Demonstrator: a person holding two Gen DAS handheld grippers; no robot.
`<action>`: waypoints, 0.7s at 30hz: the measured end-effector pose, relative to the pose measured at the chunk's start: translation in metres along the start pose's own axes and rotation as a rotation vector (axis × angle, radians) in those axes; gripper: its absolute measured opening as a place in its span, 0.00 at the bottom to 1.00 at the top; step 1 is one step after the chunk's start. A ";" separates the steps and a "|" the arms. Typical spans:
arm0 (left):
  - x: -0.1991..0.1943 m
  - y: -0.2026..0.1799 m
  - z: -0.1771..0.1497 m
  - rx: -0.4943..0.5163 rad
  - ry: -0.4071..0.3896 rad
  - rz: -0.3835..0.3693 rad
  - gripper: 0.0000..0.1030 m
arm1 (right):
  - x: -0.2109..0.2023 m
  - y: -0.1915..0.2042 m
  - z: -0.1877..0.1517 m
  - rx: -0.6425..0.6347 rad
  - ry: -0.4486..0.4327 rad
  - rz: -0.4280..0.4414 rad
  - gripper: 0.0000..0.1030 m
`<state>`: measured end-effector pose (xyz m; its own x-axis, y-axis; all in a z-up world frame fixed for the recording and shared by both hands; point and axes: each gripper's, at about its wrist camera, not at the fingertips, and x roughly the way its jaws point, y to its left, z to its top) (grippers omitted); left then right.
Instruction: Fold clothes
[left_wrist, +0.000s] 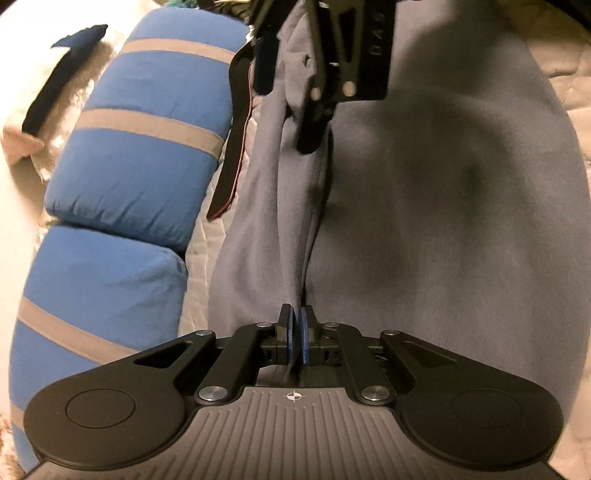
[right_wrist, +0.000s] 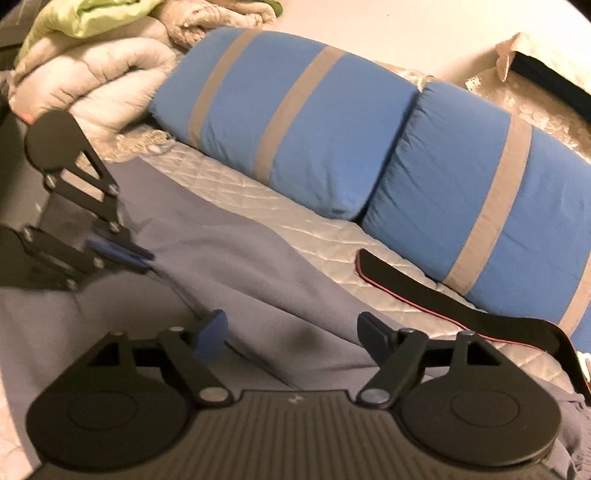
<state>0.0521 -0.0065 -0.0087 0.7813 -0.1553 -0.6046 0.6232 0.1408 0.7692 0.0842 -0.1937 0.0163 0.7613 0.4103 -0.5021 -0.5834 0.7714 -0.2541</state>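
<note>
A grey-blue garment (left_wrist: 443, 221) lies spread over the bed. My left gripper (left_wrist: 295, 325) is shut on a raised fold of it, which runs up and away as a ridge between the blue pads. My right gripper (left_wrist: 286, 120) hangs over the far end of that ridge. In the right wrist view the right gripper (right_wrist: 291, 332) stands open above the garment (right_wrist: 240, 258), and its pads do not press on the cloth. The left gripper (right_wrist: 144, 256) shows at the left there, pinching the garment's edge.
Two blue pillows with grey stripes (right_wrist: 314, 129) (right_wrist: 480, 192) line the far side of the quilted bedcover (right_wrist: 295, 229). A black strap with a red edge (right_wrist: 424, 295) lies beside them. Bunched pale blankets (right_wrist: 110, 74) and a green cloth (right_wrist: 85, 18) sit at the back left.
</note>
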 end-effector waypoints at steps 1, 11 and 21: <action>0.000 0.002 -0.003 -0.009 0.009 0.000 0.06 | 0.002 0.000 0.000 -0.002 0.004 -0.006 0.85; -0.008 0.050 -0.049 -0.307 0.074 -0.072 0.23 | 0.006 0.008 -0.004 -0.057 0.005 -0.040 0.94; -0.012 0.139 -0.232 -1.507 0.369 0.295 0.45 | 0.006 0.021 -0.005 -0.092 -0.003 -0.030 0.97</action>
<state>0.1373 0.2416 0.0571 0.7014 0.2576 -0.6646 -0.2614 0.9604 0.0964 0.0753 -0.1776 0.0043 0.7795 0.3893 -0.4908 -0.5837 0.7357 -0.3435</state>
